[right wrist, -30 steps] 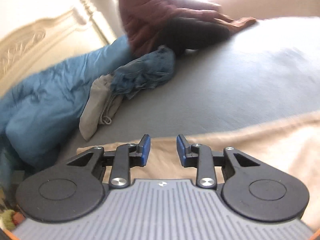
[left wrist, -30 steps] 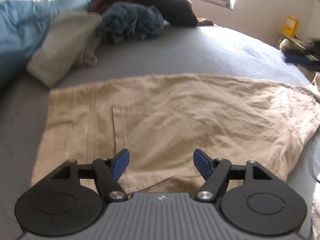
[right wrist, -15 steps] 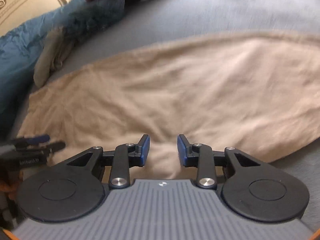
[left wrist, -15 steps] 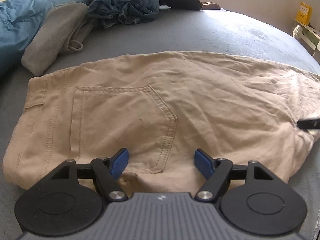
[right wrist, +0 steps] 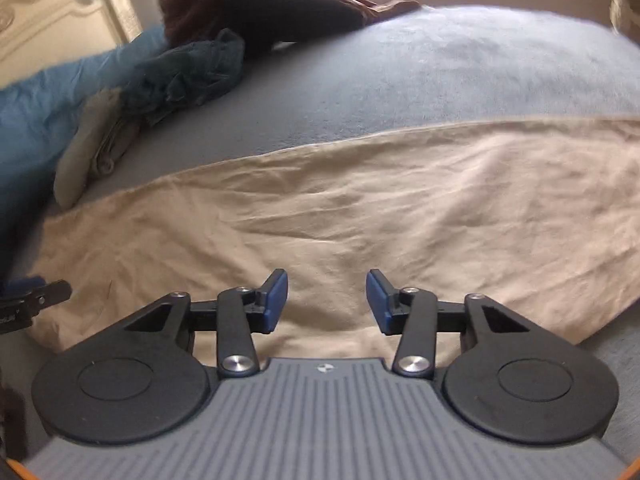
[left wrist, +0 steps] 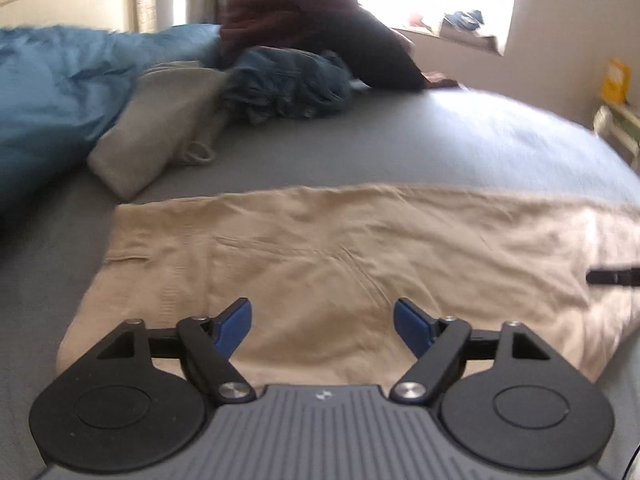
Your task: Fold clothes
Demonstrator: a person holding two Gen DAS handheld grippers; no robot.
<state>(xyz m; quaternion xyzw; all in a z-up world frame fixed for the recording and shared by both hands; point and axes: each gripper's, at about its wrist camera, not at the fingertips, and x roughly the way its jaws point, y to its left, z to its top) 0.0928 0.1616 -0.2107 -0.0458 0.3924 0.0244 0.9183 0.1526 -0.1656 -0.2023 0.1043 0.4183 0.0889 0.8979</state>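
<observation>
The soft, limp beige trousers (left wrist: pixel 340 264) want gripping at the near edge, where both the left gripper (left wrist: pixel 322 320) and the right gripper (right wrist: pixel 327 300) are opening, nothing between their jaws.

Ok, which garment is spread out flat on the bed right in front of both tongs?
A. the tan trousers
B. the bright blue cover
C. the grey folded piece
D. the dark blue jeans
A: the tan trousers lie spread across the grey bed just beyond both tongs, while the dark blue jeans sit bunched far back beside the grey folded piece and the bright blue cover.
</observation>
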